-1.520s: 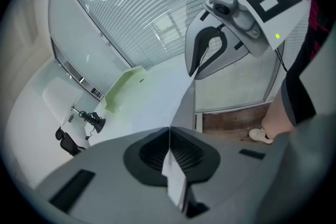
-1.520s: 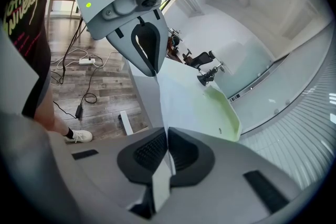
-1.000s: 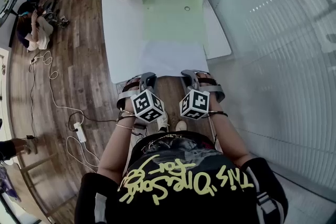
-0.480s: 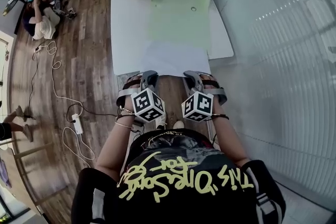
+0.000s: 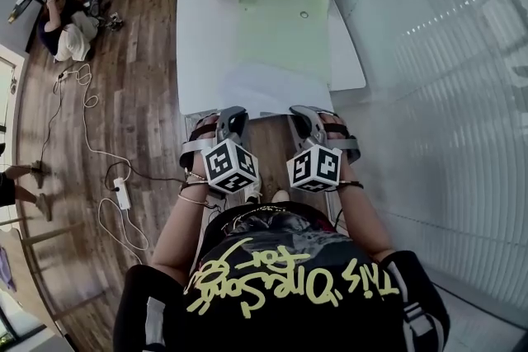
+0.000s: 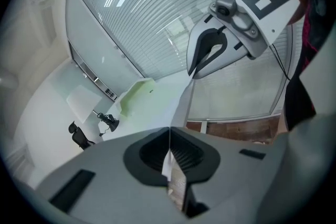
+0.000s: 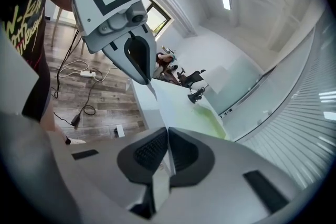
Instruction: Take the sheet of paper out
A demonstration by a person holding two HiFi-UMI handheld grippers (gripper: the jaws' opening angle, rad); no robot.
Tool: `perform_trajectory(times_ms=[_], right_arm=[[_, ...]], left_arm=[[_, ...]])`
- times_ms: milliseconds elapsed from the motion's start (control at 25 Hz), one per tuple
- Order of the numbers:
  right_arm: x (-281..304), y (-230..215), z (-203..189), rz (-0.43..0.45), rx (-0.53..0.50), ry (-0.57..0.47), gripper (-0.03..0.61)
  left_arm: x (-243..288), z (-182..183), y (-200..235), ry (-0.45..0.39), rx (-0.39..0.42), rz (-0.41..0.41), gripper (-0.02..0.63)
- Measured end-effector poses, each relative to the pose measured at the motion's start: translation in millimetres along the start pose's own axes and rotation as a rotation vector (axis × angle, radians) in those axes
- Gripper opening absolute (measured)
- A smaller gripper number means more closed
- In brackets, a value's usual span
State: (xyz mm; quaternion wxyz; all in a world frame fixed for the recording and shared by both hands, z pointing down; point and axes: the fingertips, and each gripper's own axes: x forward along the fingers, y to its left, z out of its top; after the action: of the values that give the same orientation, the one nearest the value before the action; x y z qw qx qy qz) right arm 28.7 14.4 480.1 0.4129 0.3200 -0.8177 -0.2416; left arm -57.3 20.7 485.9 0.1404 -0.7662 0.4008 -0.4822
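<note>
Table [image 5: 198, 53] and green folder [image 5: 280, 8] sit where they were, but left gripper [image 5: 234, 116] and right gripper [image 5: 302, 113] came up a touch since a second ago, lifting the sheet of paper [image 5: 276, 86] by its near edge. Sheet's white, slightly bowed, stretching ahead of them toward the folder. Both are clamped on its near corners.
</note>
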Motion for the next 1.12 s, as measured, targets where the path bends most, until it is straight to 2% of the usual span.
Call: perform_trajectory(times_ms=[600, 1120], right_arm=[[-22.2, -48.3, 32.8, -0.131, -0.030, -0.085, 0.009], [-40.7, -79.6, 44.8, -0.214, -0.064, -0.108, 0.008]], left_arm=[[-29.5, 28.9, 41.7, -0.058, 0.000, 0.129, 0.011], [-44.2, 53.9, 62.9, -0.109, 0.012, 0.192, 0.011]])
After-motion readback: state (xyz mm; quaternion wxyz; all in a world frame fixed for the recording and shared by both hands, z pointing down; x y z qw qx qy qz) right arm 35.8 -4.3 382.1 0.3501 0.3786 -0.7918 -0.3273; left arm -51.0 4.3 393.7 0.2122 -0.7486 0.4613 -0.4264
